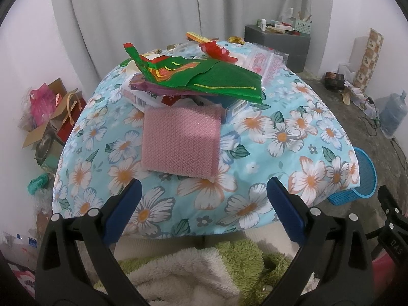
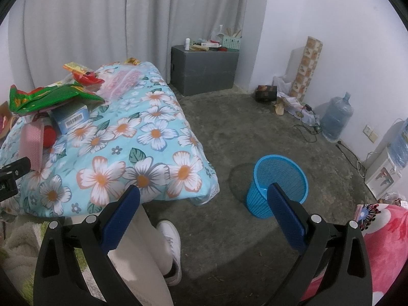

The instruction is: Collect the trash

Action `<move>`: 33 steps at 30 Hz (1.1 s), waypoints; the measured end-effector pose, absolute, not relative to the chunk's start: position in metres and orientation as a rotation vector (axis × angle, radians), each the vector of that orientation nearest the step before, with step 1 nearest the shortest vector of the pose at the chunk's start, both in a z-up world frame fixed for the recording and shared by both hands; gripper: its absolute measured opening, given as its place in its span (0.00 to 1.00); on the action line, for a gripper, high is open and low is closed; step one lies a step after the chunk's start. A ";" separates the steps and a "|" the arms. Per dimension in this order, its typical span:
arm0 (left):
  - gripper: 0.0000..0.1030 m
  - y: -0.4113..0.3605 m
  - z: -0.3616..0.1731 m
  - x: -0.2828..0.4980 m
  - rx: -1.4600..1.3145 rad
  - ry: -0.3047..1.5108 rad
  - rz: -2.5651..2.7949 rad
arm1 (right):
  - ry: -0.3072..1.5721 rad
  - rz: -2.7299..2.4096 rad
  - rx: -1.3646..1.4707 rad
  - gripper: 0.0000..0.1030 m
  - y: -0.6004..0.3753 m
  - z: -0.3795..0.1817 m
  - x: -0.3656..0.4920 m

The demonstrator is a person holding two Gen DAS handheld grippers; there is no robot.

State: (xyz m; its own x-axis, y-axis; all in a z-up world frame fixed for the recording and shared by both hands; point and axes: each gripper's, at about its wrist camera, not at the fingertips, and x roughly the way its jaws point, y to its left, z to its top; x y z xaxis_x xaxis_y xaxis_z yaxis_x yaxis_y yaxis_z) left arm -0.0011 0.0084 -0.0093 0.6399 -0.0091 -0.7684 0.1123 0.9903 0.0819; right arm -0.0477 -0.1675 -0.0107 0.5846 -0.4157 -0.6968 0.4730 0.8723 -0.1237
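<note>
A heap of trash lies on a table under a blue floral cloth (image 1: pixel 293 137). Nearest me is a pink textured pad (image 1: pixel 179 142), and behind it a green foil wrapper (image 1: pixel 204 76) tops several boxes and papers. My left gripper (image 1: pixel 204 188) stands open just short of the pad's near edge, holding nothing. My right gripper (image 2: pixel 202 196) is open and empty over the floor, right of the table (image 2: pixel 153 132). A blue mesh bin (image 2: pixel 278 183) stands on the floor beside its right finger (image 2: pixel 285 209). The right wrist view shows the green wrapper (image 2: pixel 51 97) and pink pad (image 2: pixel 32 140) at far left.
A grey cabinet (image 2: pixel 204 68) with small items stands by the curtain. A water bottle (image 2: pixel 336 117), cables and a patterned roll (image 2: pixel 308 66) line the right wall. Boxes and bags (image 1: pixel 51 117) crowd the floor left of the table. A person's trouser leg and white shoe (image 2: pixel 170 234) are below.
</note>
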 end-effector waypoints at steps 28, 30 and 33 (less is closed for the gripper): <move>0.91 0.015 -0.013 -0.002 0.125 0.887 -0.056 | 0.794 -0.517 0.083 0.94 -0.163 -0.010 -0.045; 0.91 0.015 -0.013 -0.002 0.125 0.889 -0.055 | 0.794 -0.516 0.084 0.94 -0.165 -0.010 -0.046; 0.91 0.014 -0.014 -0.001 0.126 0.895 -0.051 | 0.794 -0.516 0.085 0.94 -0.163 -0.011 -0.044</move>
